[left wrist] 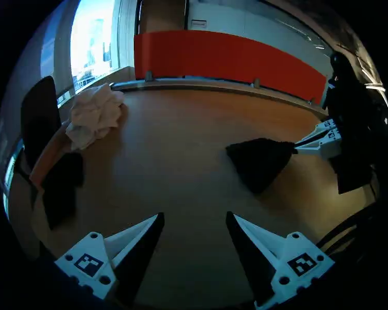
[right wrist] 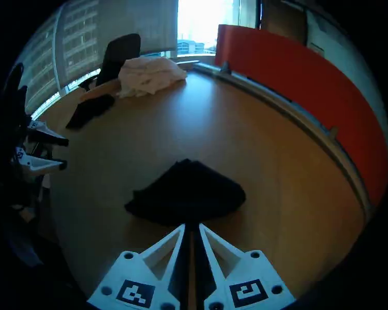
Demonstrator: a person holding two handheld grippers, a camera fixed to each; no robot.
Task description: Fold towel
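A dark towel (right wrist: 189, 194) lies bunched on the wooden table (right wrist: 235, 129). My right gripper (right wrist: 192, 227) is shut on its near edge, the two fingers almost touching. In the left gripper view the same dark towel (left wrist: 258, 160) tapers to a point where the right gripper (left wrist: 300, 147) pinches it at the right side. My left gripper (left wrist: 194, 216) hovers open over bare table (left wrist: 183, 134), well short of the towel, with nothing between its fingers. It also appears far left in the right gripper view as the left gripper (right wrist: 62, 152), fingers apart.
A crumpled pile of white towels (left wrist: 93, 116) (right wrist: 147, 75) sits at the table's far corner. Another dark cloth (left wrist: 62, 186) (right wrist: 90, 111) hangs over the table edge near a black chair (left wrist: 39, 116) (right wrist: 119, 54). A red partition (left wrist: 225, 57) (right wrist: 308, 82) runs along the far side.
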